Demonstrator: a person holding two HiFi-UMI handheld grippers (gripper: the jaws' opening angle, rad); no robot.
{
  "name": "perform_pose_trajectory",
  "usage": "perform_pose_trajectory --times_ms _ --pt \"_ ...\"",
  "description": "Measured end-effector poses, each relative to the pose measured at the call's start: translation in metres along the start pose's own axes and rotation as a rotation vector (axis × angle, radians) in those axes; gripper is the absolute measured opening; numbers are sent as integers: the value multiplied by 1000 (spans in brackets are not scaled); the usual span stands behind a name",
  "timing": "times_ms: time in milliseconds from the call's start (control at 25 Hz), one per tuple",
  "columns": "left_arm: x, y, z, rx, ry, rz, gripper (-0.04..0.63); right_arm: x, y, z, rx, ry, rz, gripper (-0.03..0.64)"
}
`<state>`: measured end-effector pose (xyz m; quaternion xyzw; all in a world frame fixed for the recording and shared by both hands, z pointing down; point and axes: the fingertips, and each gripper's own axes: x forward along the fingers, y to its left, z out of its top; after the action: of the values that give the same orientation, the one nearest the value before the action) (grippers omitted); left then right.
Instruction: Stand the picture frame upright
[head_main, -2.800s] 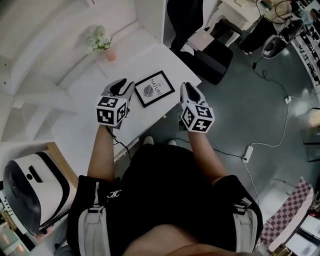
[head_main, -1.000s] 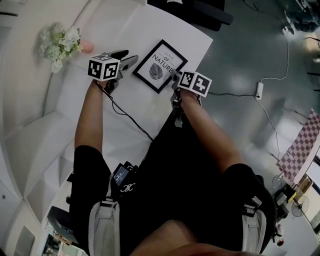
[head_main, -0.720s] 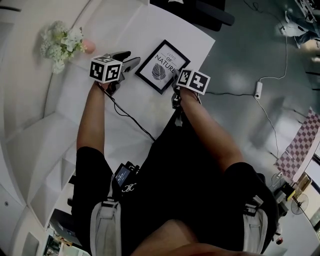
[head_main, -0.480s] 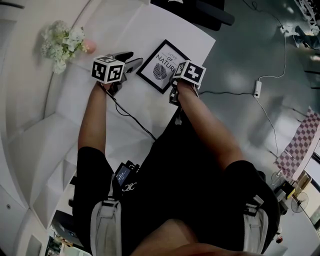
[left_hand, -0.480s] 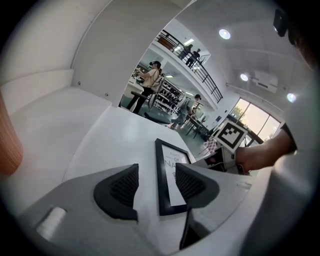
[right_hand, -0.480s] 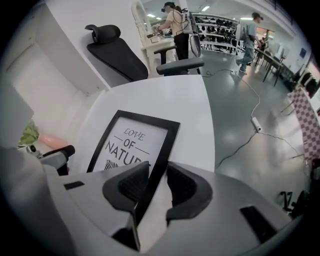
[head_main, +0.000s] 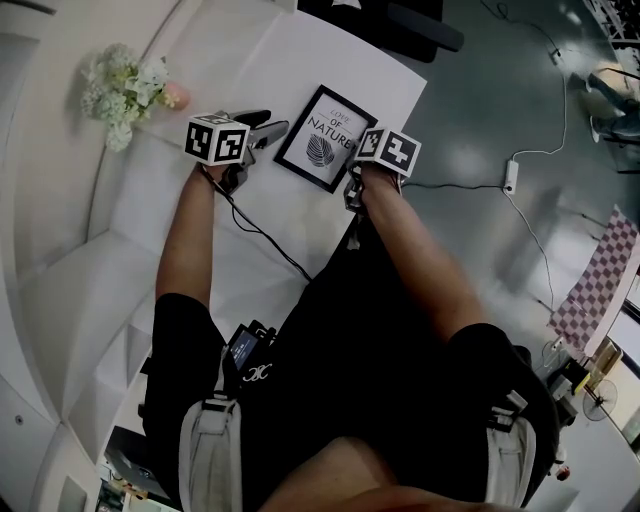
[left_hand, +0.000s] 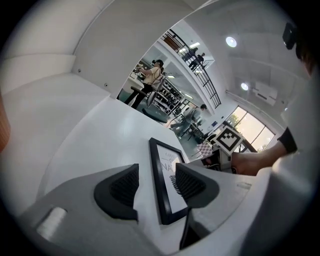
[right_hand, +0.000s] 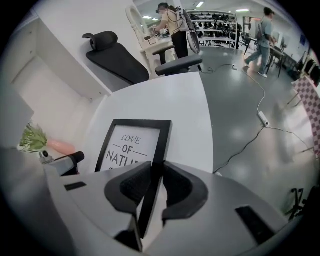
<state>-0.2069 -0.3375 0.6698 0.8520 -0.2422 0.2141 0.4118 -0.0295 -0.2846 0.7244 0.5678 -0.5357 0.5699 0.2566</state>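
1. White counter (right_hand: 190, 105) carries the frame (right_hand: 131, 145), lying flat, face up.
2. Right hand-held gripper (right_hand: 156, 172) has just been closing; its jaws now pinch the frame's right edge.
3. Left hand-held gripper (left_hand: 156, 175) is released, its jaws astride the frame's left edge.
4. Step in hand: grasping. The next move likely calls for a firm pinch, then tilting the frame upright.

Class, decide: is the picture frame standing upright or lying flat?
Lying flat: the head view shows the picture frame face up on the table, print fully visible from above.

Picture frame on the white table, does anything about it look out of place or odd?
Only that the picture frame lies flat, print up, on the table instead of standing. The right gripper has just been closing its fingers on its right edge. No damage shows.
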Motion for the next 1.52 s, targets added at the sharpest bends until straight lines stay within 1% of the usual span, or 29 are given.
perform_pose_trajectory --times_ms 80,280,400,480,560,640,840,960,1040,1080,1120,1160,1200,1280,1320,1440,1520 --pt "2 -4 -4 -21 9 -25 238 -2 -1 -1 7 0 35 78" --pt "1 -3 -4 -43 8 -19 238 -1 -2 0 1 5 117 72" --pt "0 -6 -5 -76 -3 -46 238 1 0 -1 13 21 189 72" --pt "-2 -12 -4 -128 -21 -81 238 0 0 -2 15 25 239 72" --pt "-2 -18 0 -217 -58 -128 238 -2 -1 -2 20 31 283 71" --pt "0 -23 0 -289 -72 -170 236 -2 -2 0 29 40 315 71" --pt "12 -39 -11 -379 -18 -254 233 -3 -4 0 24 45 356 70" --pt "19 -38 -16 -421 10 -250 219 -1 -1 -1 18 48 376 69" --pt "25 -37 -21 -434 33 -238 199 2 -1 -2 14 55 385 69" --pt "27 -38 -23 -435 44 -232 176 2 -1 -3 14 58 390 69" --pt "29 -40 -24 -429 52 -225 149 2 -1 -4 13 59 395 69" --pt "30 -42 -24 -414 57 -217 98 2 -1 -4 12 58 398 71" --pt "30 -44 -23 -389 61 -206 80 2 -1 -4 11 57 400 71" --pt "29 -48 -20 -334 64 -183 80 3 -1 -3 13 59 410 71" --pt "28 -50 -19 -320 63 -173 80 3 -1 -2 15 65 417 69" --pt "25 -54 -15 -318 50 -137 80 5 1 -3 23 75 445 69" --pt "22 -60 -11 -308 29 -117 77 3 2 -2 21 55 477 69"
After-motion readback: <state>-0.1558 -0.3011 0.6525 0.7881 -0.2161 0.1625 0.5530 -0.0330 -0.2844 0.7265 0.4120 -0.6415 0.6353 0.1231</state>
